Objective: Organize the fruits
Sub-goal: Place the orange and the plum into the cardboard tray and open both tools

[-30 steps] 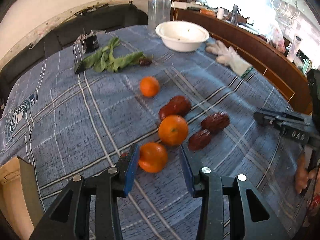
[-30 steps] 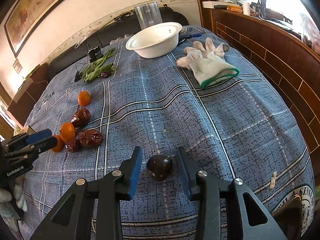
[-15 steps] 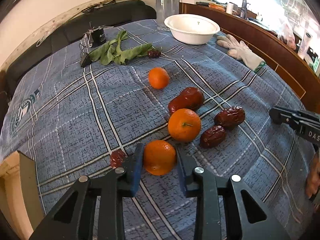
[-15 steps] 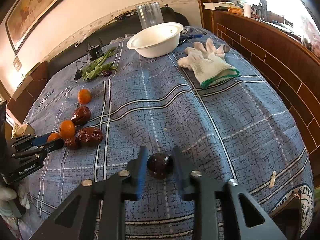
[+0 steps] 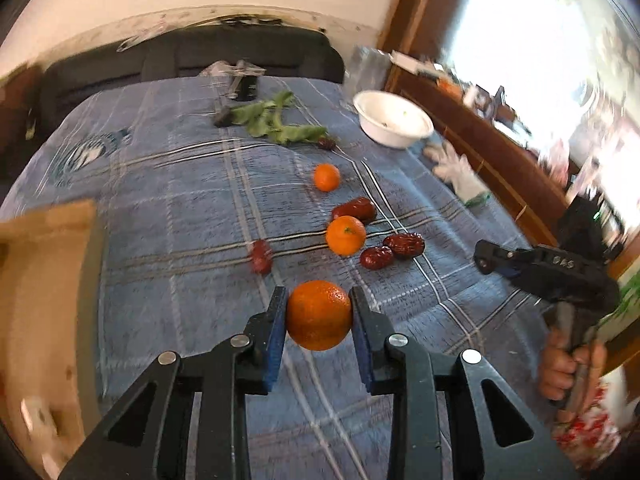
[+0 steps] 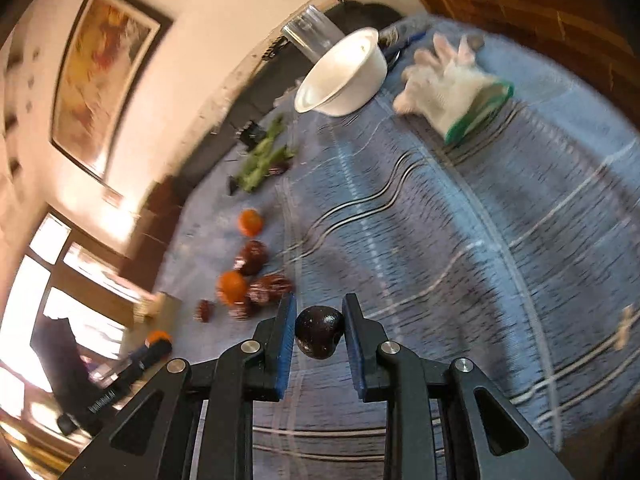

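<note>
The desk (image 5: pixel 168 208), under a blue plaid cloth, has its widest bare stretch on the left half in the left wrist view, bounded at the near left by a tan cardboard box (image 5: pixel 44 304) and at the far end by a dark sofa back (image 5: pixel 192 56). A wooden ledge (image 5: pixel 492 148) runs along the right edge. Toward the far right stand a white bowl (image 5: pixel 394 120) and a clear plastic cup (image 6: pixel 310 36), with a white work glove (image 6: pixel 452 84) lying near that edge. Green leaves (image 5: pixel 276 124) lie at the far middle.

The left claw (image 5: pixel 319 312) is clamped on a large orange (image 5: pixel 319 314), both blue pads touching its sides. Beyond it, loose fruit sits in a cluster: a smaller orange (image 5: pixel 345 235), three red dates (image 5: pixel 404 245) close around it, another date (image 5: pixel 261 256) apart to the left, and a far orange (image 5: pixel 327 177).

The right claw (image 6: pixel 319 332) is closed on a dark round fruit (image 6: pixel 319 337), gripped between its pads, with broad bare cloth ahead and to its right
</note>
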{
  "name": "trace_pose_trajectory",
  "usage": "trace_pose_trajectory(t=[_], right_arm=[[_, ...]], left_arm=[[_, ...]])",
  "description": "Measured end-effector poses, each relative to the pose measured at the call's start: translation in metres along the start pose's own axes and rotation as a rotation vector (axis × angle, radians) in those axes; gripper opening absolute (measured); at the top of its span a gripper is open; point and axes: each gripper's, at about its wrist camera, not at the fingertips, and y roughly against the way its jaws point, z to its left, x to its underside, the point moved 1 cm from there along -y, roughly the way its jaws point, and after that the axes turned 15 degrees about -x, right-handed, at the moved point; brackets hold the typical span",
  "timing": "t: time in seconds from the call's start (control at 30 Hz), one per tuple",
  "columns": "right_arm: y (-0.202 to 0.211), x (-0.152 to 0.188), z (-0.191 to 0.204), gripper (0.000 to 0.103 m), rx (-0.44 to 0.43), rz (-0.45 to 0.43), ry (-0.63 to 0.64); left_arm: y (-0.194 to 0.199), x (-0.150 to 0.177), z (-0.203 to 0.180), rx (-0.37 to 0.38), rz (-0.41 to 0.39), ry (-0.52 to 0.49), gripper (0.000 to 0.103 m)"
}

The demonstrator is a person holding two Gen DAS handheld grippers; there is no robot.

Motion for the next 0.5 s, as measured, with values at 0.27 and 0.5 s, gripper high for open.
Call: trace_pose_trajectory(t=[0.27,0.5], right_arm=[[-0.021,0.021,0.074,0.026,0.001,0.076,0.166],[-0.086,0.053,0.162,0.026,-0.072,0.213,0.288]], left_arm=[[0.045,0.027,0.078,-0.11,-0.029,0.176,0.029],[0.074,0.058,0.156,-0.281,-0.033,0.314,0.029]])
